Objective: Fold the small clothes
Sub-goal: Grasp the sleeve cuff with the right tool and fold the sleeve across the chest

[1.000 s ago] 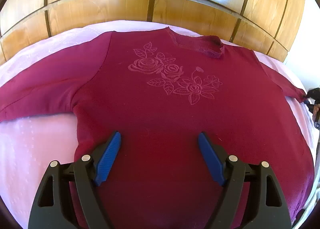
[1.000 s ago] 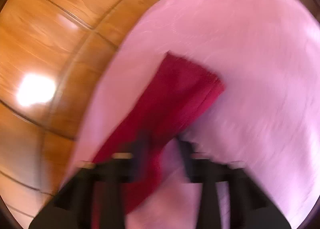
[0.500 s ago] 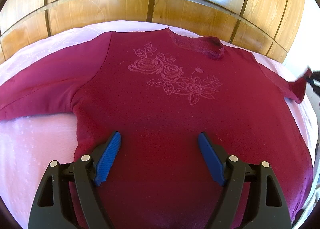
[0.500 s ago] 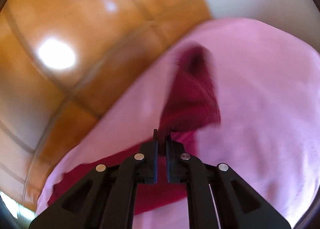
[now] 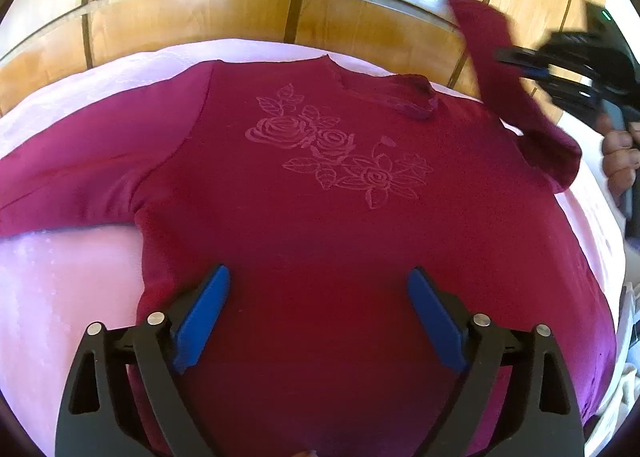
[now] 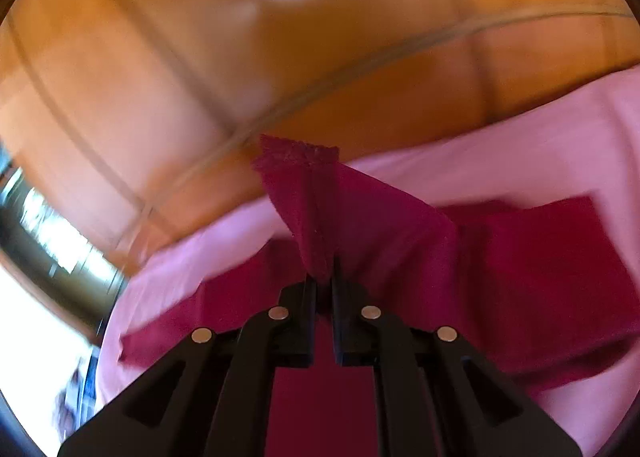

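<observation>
Two views inspected. Left wrist view: left gripper [image 5: 318, 319] has just been opening, its fingers [image 5: 202, 313] spread wide over the maroon top's [image 5: 320, 225] lower front on the bed [image 5: 60, 297], clamping nothing. Beyond its right finger, the right sleeve [image 5: 500, 77], flat a second ago, now stands lifted. Right wrist view: right gripper [image 6: 325, 285] is clamped on that sleeve's cuff end, carrying it inward; sleeve fold judged begun.

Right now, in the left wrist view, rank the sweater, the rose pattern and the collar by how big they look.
1. sweater, by far the largest
2. rose pattern
3. collar, smallest, though it lies farthest from the camera
</observation>
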The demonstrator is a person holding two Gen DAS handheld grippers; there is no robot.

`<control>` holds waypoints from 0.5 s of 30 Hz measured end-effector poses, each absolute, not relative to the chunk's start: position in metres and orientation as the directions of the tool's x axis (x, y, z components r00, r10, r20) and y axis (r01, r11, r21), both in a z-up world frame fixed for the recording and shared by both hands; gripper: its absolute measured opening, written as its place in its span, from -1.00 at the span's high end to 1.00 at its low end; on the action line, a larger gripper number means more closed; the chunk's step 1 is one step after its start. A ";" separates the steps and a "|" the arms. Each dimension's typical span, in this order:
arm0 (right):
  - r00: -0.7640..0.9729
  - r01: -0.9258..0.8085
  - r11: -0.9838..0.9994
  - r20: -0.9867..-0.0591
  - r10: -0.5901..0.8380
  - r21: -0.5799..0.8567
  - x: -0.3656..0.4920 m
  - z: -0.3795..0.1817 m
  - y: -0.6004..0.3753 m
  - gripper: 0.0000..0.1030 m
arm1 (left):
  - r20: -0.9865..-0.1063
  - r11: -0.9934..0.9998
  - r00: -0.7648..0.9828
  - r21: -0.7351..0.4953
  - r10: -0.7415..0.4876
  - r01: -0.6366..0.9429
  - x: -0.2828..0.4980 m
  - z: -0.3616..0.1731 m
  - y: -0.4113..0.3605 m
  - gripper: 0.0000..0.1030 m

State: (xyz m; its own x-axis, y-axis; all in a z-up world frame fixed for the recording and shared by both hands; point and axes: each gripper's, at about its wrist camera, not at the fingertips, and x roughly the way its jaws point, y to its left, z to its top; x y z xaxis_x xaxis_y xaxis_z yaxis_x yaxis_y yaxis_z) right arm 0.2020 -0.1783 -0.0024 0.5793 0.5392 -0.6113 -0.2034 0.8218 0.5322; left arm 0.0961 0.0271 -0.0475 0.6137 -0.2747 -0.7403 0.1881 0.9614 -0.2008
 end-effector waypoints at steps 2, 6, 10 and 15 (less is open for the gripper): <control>0.555 -0.230 0.815 -0.617 0.559 0.531 0.201 -0.008 -0.153 0.52 | -0.739 0.959 0.612 -0.206 -0.282 0.193 0.096 -0.047 0.027 -0.81; 0.579 -0.223 0.805 -0.589 0.563 0.550 0.201 -0.006 -0.153 -0.41 | -0.739 0.955 0.605 -0.213 -0.296 0.207 0.096 -0.047 0.025 -0.92; 0.612 -0.176 0.860 -0.631 0.476 0.478 0.168 -0.012 -0.177 -0.78 | -0.745 0.953 0.596 -0.215 -0.300 0.211 0.096 -0.047 0.024 -0.92; 0.565 -0.044 0.934 -0.762 0.316 0.355 0.139 -0.057 -0.219 -0.93 | -0.757 0.954 0.581 -0.223 -0.299 0.200 0.106 -0.042 0.024 -0.93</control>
State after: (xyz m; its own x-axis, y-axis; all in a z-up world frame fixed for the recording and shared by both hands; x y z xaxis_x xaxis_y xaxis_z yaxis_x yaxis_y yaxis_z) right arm 0.1387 -0.2188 -0.0565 0.5652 0.3157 -0.7622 -0.0436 0.9340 0.3545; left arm 0.1062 0.0242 -0.0421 0.5808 -0.2990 -0.7571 0.1999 0.9540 -0.2234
